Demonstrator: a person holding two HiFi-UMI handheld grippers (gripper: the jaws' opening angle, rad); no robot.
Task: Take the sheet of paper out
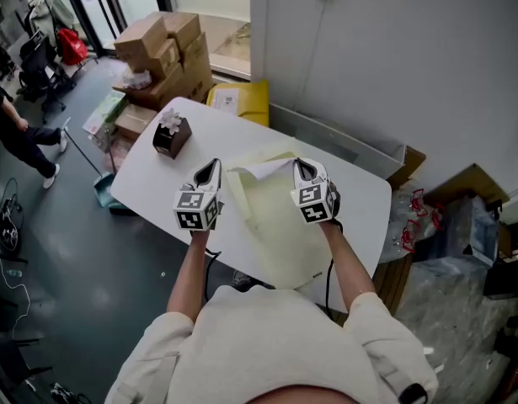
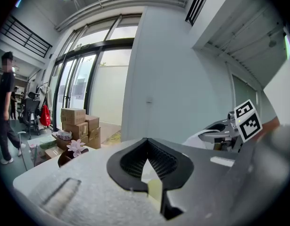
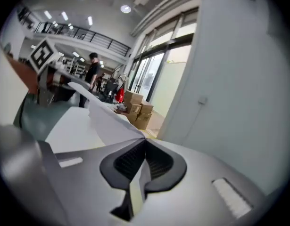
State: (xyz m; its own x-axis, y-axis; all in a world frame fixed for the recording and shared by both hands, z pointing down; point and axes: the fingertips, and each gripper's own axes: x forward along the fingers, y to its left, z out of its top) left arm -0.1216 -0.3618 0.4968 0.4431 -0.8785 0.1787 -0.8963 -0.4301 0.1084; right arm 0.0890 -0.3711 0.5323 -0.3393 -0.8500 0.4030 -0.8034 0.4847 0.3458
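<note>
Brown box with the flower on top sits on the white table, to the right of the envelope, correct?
Not quite. The brown box sits on the white table to the left of the envelope, not the right. The head view shows it.

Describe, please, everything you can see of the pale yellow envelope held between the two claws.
The envelope is large, flat and pale yellow, matte like paper. It stretches lengthwise over the white table, with its open end away from the person and its closed end near their chest. The left claw is shut on its upper left corner. A white sheet pokes out of the opening, pinched by the right claw. Whether the envelope rests on the table cannot be told.
</note>
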